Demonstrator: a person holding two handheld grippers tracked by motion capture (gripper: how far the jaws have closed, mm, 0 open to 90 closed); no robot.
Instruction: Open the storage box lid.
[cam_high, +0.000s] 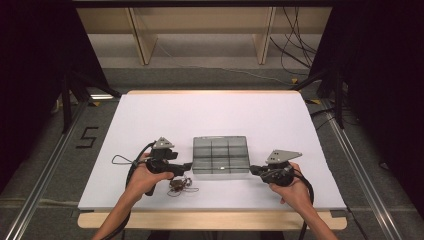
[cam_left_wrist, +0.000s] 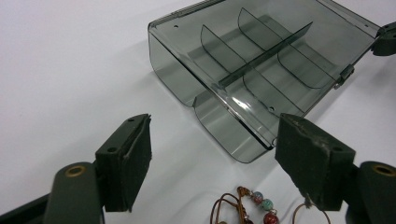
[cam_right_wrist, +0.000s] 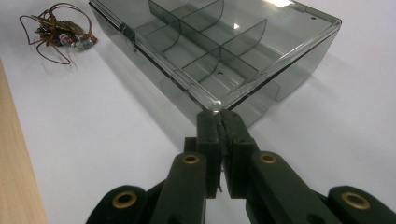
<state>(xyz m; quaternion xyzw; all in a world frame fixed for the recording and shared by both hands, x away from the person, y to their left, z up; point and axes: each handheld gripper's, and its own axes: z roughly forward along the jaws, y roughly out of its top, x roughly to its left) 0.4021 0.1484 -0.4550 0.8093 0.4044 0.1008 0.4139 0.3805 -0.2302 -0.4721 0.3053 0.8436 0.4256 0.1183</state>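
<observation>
White sheet covers the table (cam_high: 150, 115), wooden edge showing along your near side. Smoky clear compartment box (cam_high: 221, 154) sits at the middle of the sheet, between your two hands. Its long axis runs left to right across the table, lid down, latch side facing you. Inside, one long divider runs along that axis with short partitions crossing it.

Your left gripper (cam_left_wrist: 212, 156) stands with its jaws spread wide, nothing between the pads, aimed at the box's left end and just short of it. A beaded cord bracelet (cam_left_wrist: 247, 210) lies in a loose tangle on the sheet right below that gripper, near the box's front left corner.

Your right gripper (cam_right_wrist: 219, 122) has its jaws clenched together, tips meeting at the box's near right corner at the lid seam; whether they pinch the lid edge I cannot tell.
</observation>
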